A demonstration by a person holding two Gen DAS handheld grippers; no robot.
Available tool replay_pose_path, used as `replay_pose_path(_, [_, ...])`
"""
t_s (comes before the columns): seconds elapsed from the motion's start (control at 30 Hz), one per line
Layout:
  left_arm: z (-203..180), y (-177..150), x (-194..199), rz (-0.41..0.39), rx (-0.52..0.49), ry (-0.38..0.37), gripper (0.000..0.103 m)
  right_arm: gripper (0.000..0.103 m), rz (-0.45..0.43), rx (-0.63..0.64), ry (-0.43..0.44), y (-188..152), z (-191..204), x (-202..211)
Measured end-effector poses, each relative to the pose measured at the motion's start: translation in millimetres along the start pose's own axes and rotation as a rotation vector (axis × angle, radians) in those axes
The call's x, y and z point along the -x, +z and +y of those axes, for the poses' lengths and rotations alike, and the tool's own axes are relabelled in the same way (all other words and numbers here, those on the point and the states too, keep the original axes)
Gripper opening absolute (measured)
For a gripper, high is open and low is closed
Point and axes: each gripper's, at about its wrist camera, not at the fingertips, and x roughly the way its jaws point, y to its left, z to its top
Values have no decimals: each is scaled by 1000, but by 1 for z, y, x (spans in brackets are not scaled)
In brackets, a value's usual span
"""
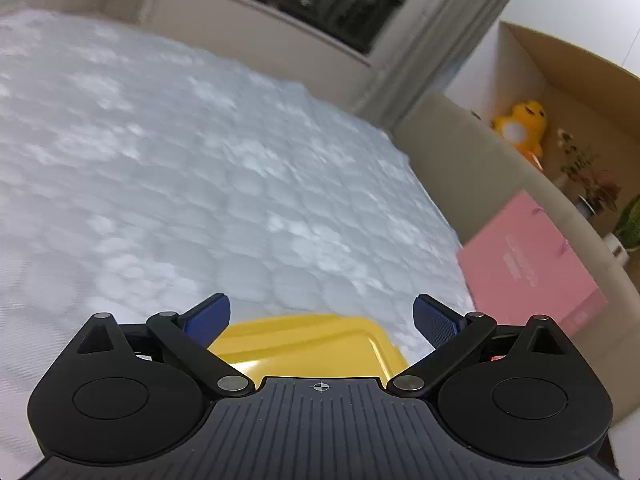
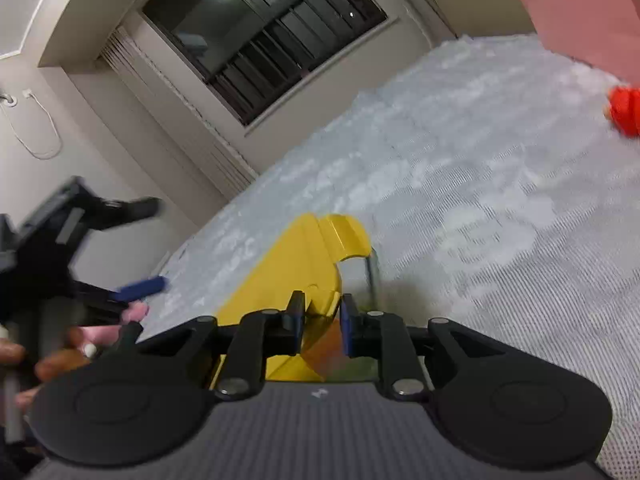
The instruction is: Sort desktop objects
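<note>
The yellow lid [image 2: 304, 264] is glossy plastic with rounded corners and a raised latch tab at its far end, sitting on a clear box [image 2: 360, 280] whose contents blur into orange and green. It rests on the white quilted bed [image 2: 480, 220] right in front of you. Your right gripper [image 2: 322, 322] is clenched on the lid's near edge, blue pads pressing both sides. Your left gripper [image 1: 322, 316] hangs released, jaws wide, above the lid's corner [image 1: 304, 340]. A red object [image 2: 626, 112] lies well apart at the right; a pink box [image 1: 528, 264] leans beside the bed.
</note>
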Motion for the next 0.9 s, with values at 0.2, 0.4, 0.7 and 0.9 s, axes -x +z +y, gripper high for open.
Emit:
replay_pose_path(0.2, [63, -45, 36, 29, 177, 91, 101, 53, -65, -39, 53, 8, -29, 33])
replay_pose_path(0.4, [86, -67, -8, 124, 285, 76, 99, 67, 28, 11, 20, 43, -31, -6])
replay_pose_path(0.7, [55, -40, -66, 179, 71, 115, 66, 41, 18, -62, -4, 36, -47, -34])
replay_pose_path(0.9, [45, -63, -35, 80, -27, 178, 69, 42, -76, 33, -54, 0, -28, -20])
